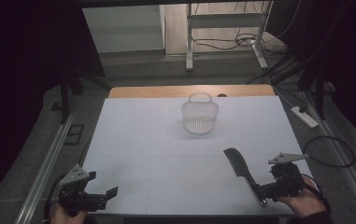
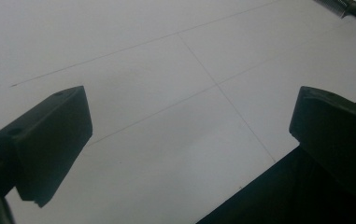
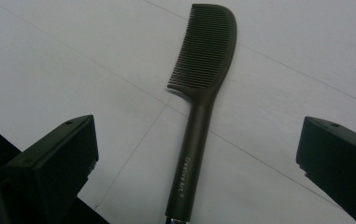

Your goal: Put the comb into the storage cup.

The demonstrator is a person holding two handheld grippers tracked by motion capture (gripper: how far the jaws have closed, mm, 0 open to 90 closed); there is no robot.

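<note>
A dark comb [image 1: 239,164] lies flat on the white counter [image 1: 157,140] at about 4 o'clock from the counter's middle, near the front right corner. Its long axis runs on a diagonal: the toothed head points away toward 11 o'clock, and the handle trails back toward 5 o'clock, ending right at the right tool [image 1: 265,192]. In the right gripper view the comb [image 3: 202,93] rises from the bottom edge between the two black jaws, teeth facing the left of that picture and the curved spine on the right (small white lettering runs along the handle).

The right tool stands wide open, its jaws well apart on either side of the handle and not touching it; it holds nothing. The person's hand [image 1: 302,201] grips it from the bottom edge of the high view.

The left tool [image 1: 105,195] sits near the front left corner, at about 7 o'clock, also wide open and holding nothing, with bare white counter [image 2: 166,93] between its jaws. The comb's head [image 2: 339,6] just peeks in at the top right corner of the left gripper view.

A clear wire-like basket [image 1: 200,113] stands upright toward 12 o'clock, well apart from the comb and both tools.
</note>
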